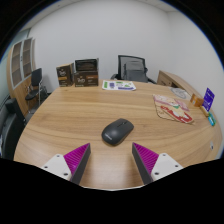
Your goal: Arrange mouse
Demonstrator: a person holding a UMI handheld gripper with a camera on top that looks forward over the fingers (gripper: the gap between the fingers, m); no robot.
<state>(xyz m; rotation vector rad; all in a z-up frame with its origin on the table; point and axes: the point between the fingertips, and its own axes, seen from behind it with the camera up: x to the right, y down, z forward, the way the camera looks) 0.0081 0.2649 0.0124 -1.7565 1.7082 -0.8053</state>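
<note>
On tabletop (60, 125), mouse (117, 131) lies untouched just ahead of tool (113, 158), fingers wide; arranging not yet begun.

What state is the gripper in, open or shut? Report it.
Open. The gripper has a wide gap between its fingers, and the mouse lies on the table just ahead of them, untouched.
</note>
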